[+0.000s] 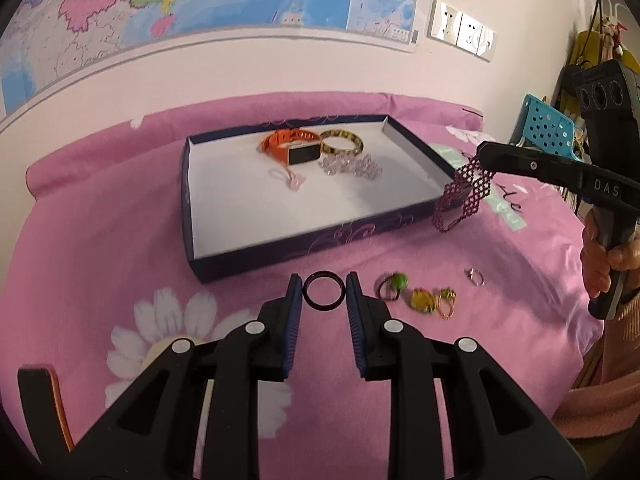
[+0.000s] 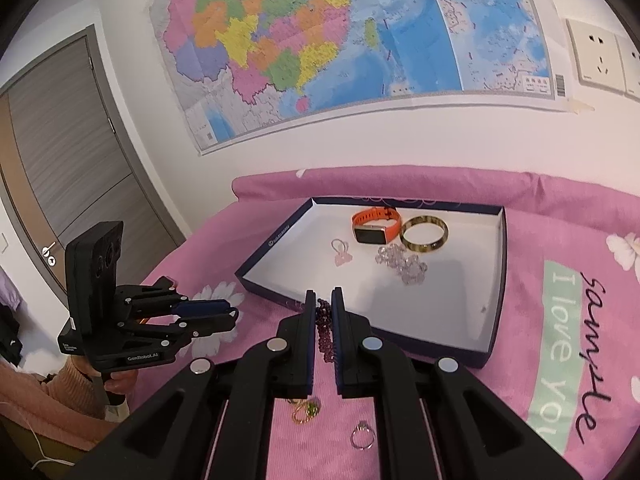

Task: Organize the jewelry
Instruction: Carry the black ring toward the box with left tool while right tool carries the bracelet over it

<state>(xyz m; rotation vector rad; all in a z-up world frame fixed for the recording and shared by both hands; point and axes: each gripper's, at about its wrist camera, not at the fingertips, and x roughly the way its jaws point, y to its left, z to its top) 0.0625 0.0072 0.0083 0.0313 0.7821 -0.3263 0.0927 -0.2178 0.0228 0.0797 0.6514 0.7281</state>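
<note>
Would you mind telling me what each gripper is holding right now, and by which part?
The left gripper clamps a dark ring across its outer rim. The right gripper pinches a purple beaded bracelet by its upper end; the rest dangles.

Dark ring (image 1: 324,291) is pinched upright between the left gripper (image 1: 323,292) pads; purple beaded mesh bracelet (image 1: 464,196) hangs from the closed right gripper (image 1: 486,156). Navy white-lined tray (image 1: 256,256) holds orange watch (image 1: 294,150), gold bangle (image 1: 342,142), clear bead bracelet (image 1: 352,166), pink charm (image 1: 290,182). Green ring (image 1: 394,285), yellow-gold pieces (image 1: 434,300), silver ring (image 1: 475,277) lie on pink cloth near the tray's front wall.
</note>
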